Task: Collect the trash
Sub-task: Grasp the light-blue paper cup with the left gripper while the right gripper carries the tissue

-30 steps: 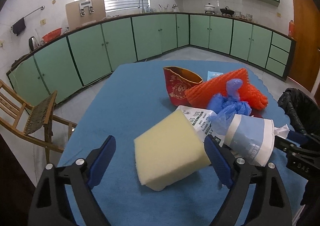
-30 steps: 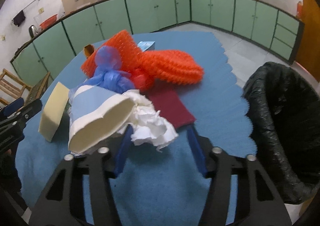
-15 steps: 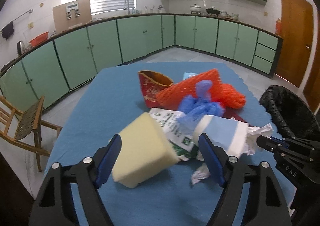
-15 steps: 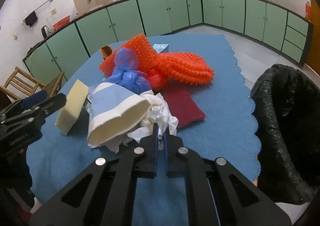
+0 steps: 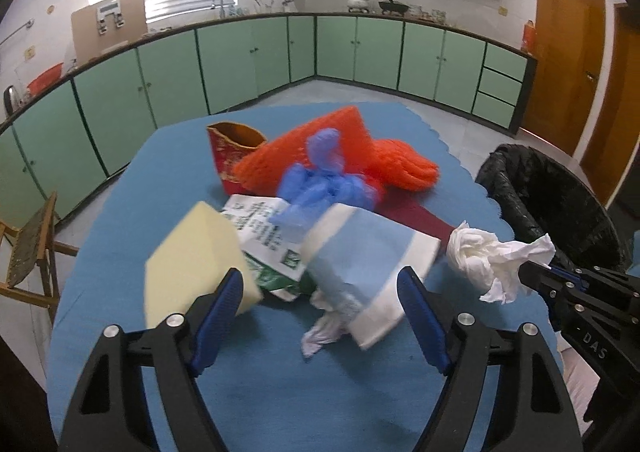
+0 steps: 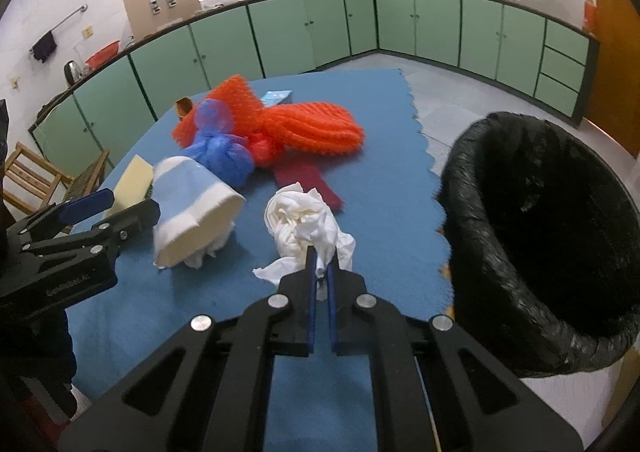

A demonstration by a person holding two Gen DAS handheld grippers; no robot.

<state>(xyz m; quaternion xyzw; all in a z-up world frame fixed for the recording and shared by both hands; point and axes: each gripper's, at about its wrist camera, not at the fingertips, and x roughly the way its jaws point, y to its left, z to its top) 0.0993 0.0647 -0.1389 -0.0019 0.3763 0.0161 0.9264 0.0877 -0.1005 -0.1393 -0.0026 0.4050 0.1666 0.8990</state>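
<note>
My right gripper (image 6: pixel 320 268) is shut on a crumpled white tissue (image 6: pixel 306 226) and holds it above the blue table (image 6: pixel 372 188), left of the black-lined trash bin (image 6: pixel 540 236). The tissue also shows in the left wrist view (image 5: pixel 492 258) beside the bin (image 5: pixel 548 208). My left gripper (image 5: pixel 320 312) is open and empty, just before a blue-and-white paper cup (image 5: pixel 368 260) lying on its side. A yellow foam block (image 5: pixel 192 268), a green-printed white wrapper (image 5: pixel 268 244), blue plastic gloves (image 5: pixel 324 184) and orange foam netting (image 5: pixel 352 156) lie in a pile.
A red-and-gold paper bag (image 5: pixel 232 148) and a dark red cloth (image 6: pixel 308 180) lie in the pile. A wooden chair (image 5: pixel 28 252) stands left of the table. Green cabinets (image 5: pixel 360 52) line the walls. A small blue box (image 6: pixel 276 97) lies at the far side.
My right gripper closed on the white tissue, pulled it away from the cup and lifted it toward the bin. My left gripper drew back from the foam block toward the cup.
</note>
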